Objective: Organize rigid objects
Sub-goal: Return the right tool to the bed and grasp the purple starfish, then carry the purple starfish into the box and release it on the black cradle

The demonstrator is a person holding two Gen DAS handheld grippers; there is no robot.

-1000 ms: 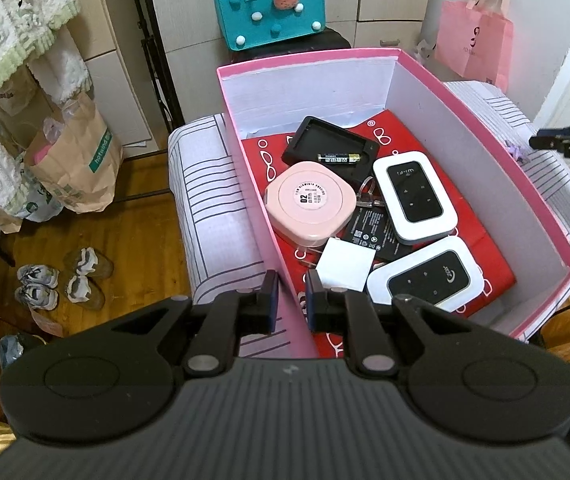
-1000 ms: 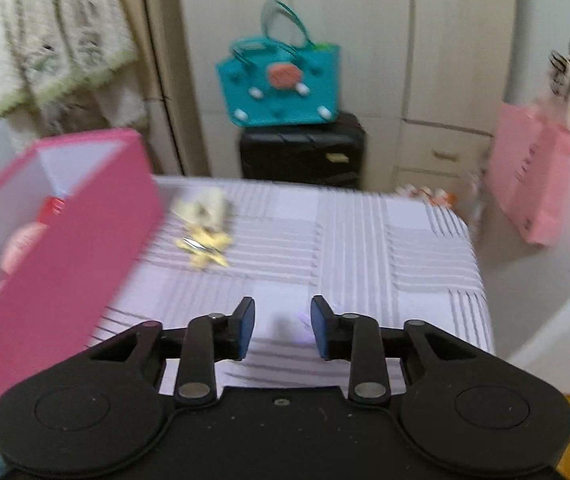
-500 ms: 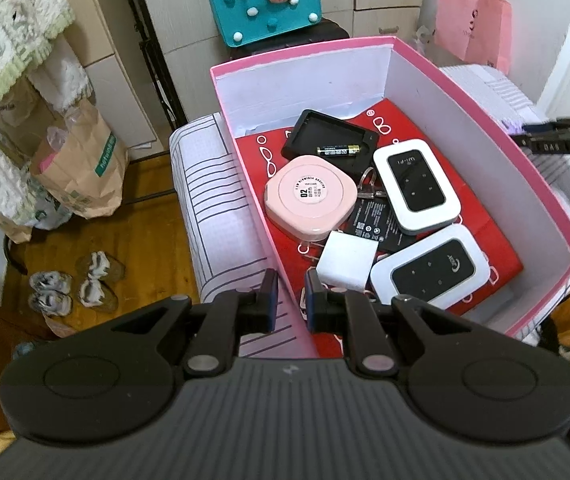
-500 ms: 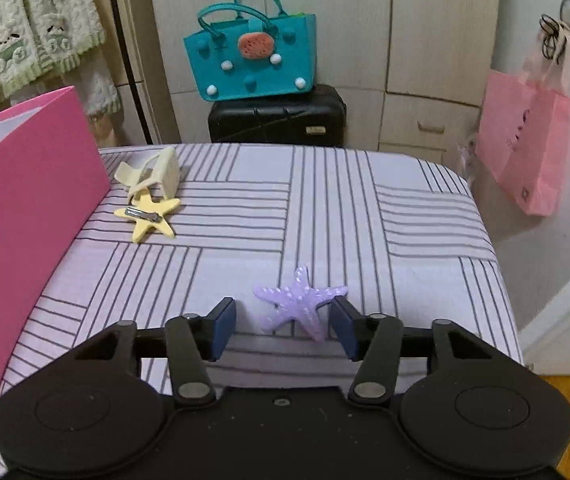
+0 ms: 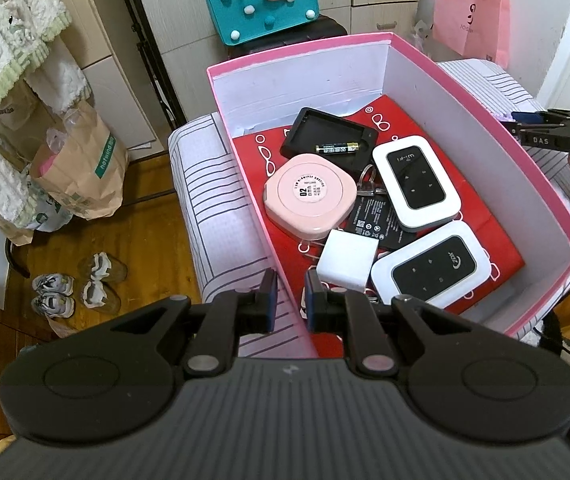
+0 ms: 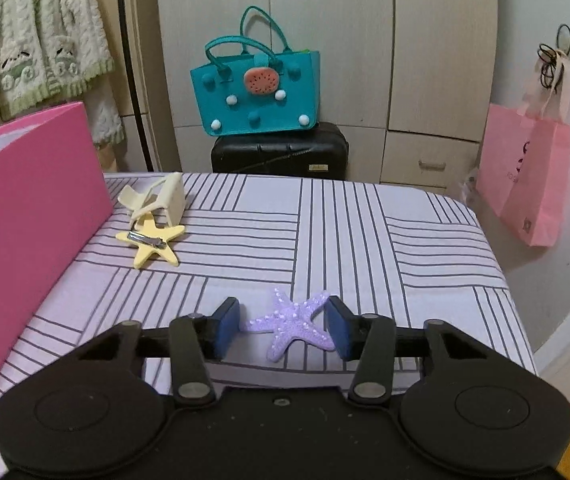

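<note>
Right hand-held gripper (image 6: 283, 330) has dropped over the purple starfish (image 6: 291, 326) near the surface's front edge, jaws closing either side, pads not yet pressing. Grab is imminent! Left hand-held gripper (image 5: 287, 300) stays pinched on the pink box (image 5: 465, 92) wall. Farther back, the yellow star clip (image 6: 151, 242) waits beside the box.

bumpy purple starfish (image 6: 291, 326) on striped cloth cover (image 6: 365, 240)

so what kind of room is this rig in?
Looks like a home bedroom or storage room: wardrobe doors, a knitted cardigan hanging up, a black suitcase under a teal felt bag, shoes on wooden floor.
</note>
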